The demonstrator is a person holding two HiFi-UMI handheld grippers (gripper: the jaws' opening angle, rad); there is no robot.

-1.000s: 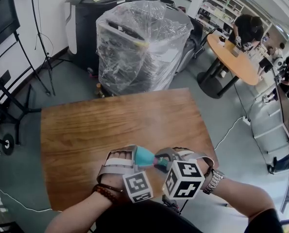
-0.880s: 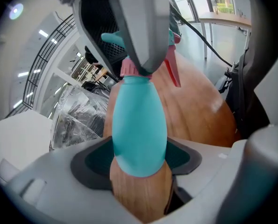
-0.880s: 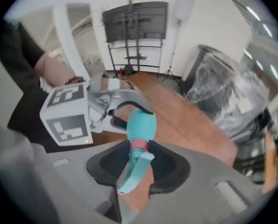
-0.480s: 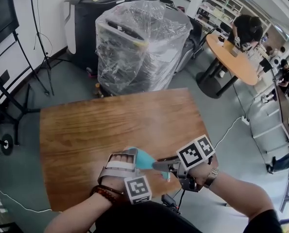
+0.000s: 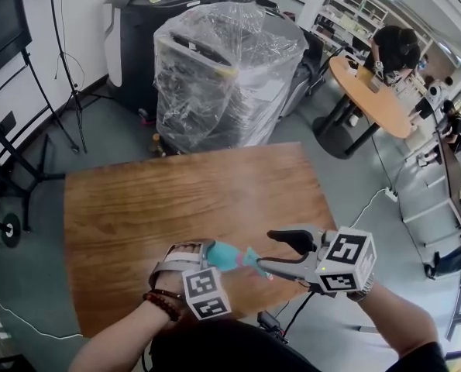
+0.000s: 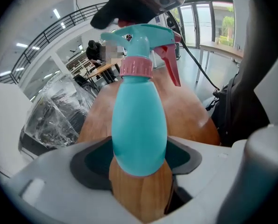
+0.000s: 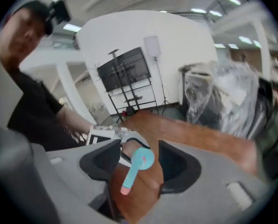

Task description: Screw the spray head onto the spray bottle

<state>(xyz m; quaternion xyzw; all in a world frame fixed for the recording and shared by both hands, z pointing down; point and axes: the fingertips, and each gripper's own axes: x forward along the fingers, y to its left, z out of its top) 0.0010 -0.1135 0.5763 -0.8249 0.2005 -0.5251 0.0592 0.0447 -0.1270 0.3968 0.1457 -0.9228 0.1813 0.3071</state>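
A teal spray bottle lies sideways above the near edge of the wooden table, with my left gripper shut on its body. In the left gripper view the bottle points away from my left gripper, and a pink collar joins it to the teal spray head with its red trigger. My right gripper stands just right of the spray head. Its jaws are opening. In the right gripper view the spray head sits end-on between the pads of my right gripper, and neither pad touches it.
A plastic-wrapped machine stands on the floor beyond the table's far edge. Tripod stands are at the far left. A round orange table with people around it is at the far right. A cable hangs below the right gripper.
My right gripper has rolled so that its marker cube swung right and down, and its jaws have spread off the spray head. The left gripper still holds the bottle, a little lower.
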